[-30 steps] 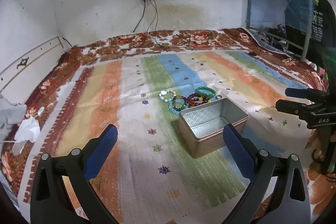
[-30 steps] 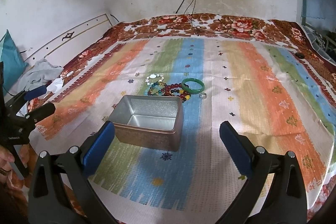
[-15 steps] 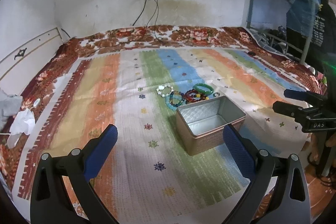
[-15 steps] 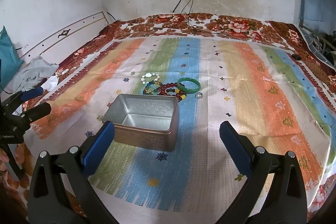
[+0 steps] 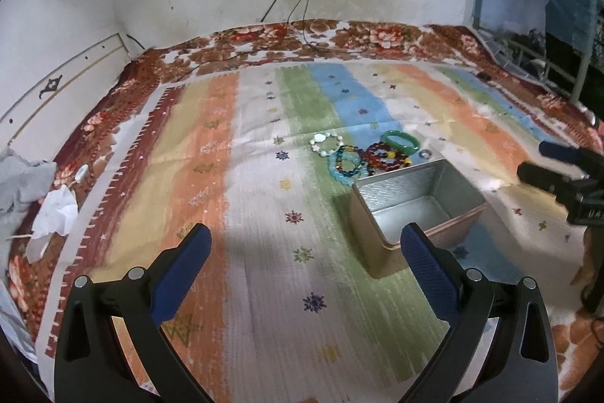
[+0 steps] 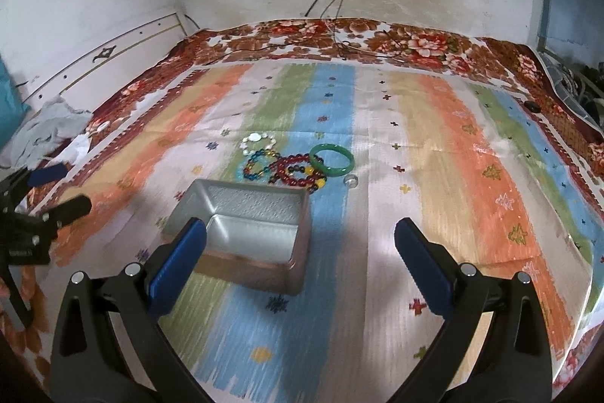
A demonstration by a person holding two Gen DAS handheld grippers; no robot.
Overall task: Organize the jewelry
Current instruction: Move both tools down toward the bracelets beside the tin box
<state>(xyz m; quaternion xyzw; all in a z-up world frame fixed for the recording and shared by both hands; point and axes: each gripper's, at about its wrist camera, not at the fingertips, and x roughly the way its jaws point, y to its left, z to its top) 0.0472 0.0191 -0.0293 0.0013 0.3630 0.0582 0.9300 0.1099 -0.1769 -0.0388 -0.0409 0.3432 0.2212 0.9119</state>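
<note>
Hovering wide open, your left gripper (image 5: 304, 248) and right gripper (image 6: 300, 242) grip nothing. Your rectangular silver metal tin (image 6: 245, 233) sits mid-bed on the striped bedspread (image 6: 434, 176); beaded bracelets (image 6: 294, 170), seemingly touching, lie just behind its far rim, bare cloth all around.

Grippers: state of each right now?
Left gripper: open, holding nothing.
Right gripper: open, holding nothing.

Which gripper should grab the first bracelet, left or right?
Probably right. The right gripper is open and looks almost straight at the bracelets; from the left gripper they sit off to the right beyond the tin.
</note>
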